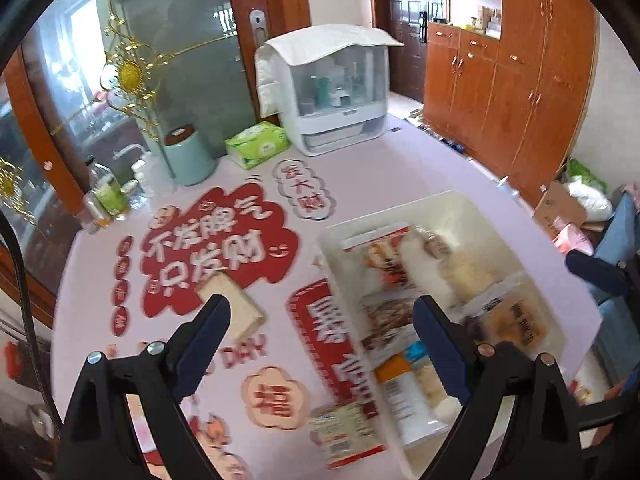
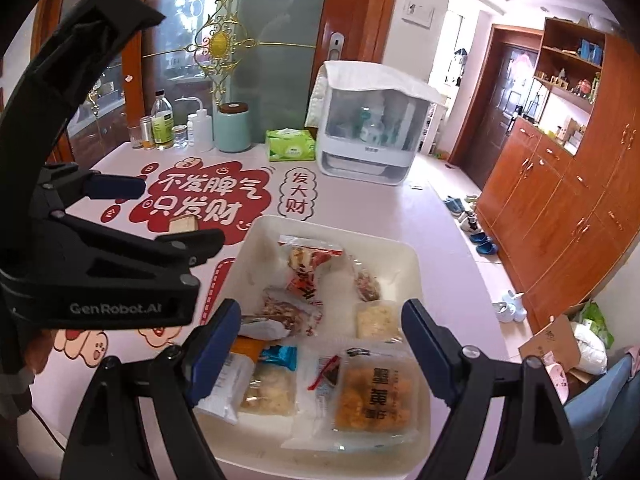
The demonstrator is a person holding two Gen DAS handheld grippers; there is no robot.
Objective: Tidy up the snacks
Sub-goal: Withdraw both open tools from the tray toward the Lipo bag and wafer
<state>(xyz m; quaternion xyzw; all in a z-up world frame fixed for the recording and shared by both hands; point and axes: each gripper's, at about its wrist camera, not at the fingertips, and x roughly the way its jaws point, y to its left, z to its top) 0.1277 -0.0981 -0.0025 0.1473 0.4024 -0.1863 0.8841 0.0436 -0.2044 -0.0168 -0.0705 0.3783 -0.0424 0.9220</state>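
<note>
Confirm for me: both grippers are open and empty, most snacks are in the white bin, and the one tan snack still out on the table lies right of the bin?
Not quite. The tan snack lies left of the white bin, not right; the left wrist view shows it by the left gripper. The rest holds: the right gripper is open and empty too.

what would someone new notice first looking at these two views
Probably the white bin in front of both open grippers, filled with wrapped snacks. Next, the big red lettering printed on the pink table cover, where one tan snack lies alone, left of the bin.
</note>
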